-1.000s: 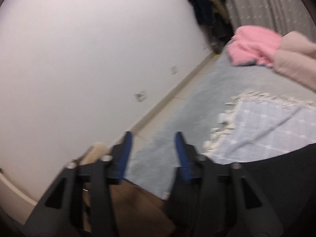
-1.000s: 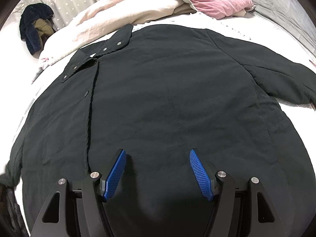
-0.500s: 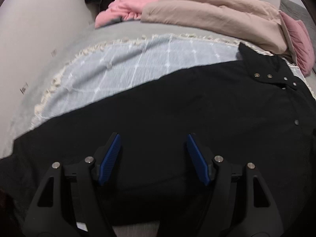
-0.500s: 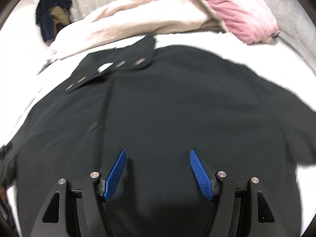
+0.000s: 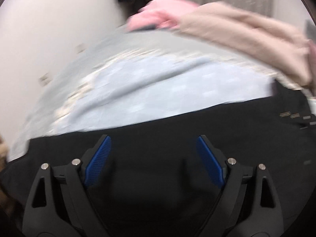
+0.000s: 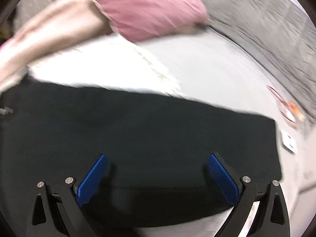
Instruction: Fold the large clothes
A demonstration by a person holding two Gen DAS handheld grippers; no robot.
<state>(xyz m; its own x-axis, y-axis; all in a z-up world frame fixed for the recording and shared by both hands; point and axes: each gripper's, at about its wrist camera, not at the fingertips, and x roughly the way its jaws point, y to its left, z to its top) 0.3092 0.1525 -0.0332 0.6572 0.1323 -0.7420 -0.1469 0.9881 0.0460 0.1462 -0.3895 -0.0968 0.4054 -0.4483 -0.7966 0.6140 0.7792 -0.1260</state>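
A large black jacket (image 5: 177,130) lies spread flat on the bed; its snap-button collar shows at the right edge of the left wrist view. My left gripper (image 5: 153,140) is open and empty, its blue pads over the jacket's left sleeve. In the right wrist view the jacket's right sleeve (image 6: 148,126) stretches across to its cuff end at the right. My right gripper (image 6: 158,158) is open wide and empty, just above that sleeve. Both views are motion-blurred.
A pale blue checked blanket (image 5: 158,83) with a fringe lies under the jacket. A beige duvet (image 5: 246,31) and pink cloth (image 5: 164,13) are heaped behind. A pink pillow (image 6: 148,7) and grey bedding (image 6: 266,29) lie at the far right. A white wall (image 5: 49,29) stands to the left.
Both grippers swung outward over the jacket: the left view turned from the wall onto the left sleeve, the right view turned from the jacket's body to the right sleeve. The jaws have opened wider.
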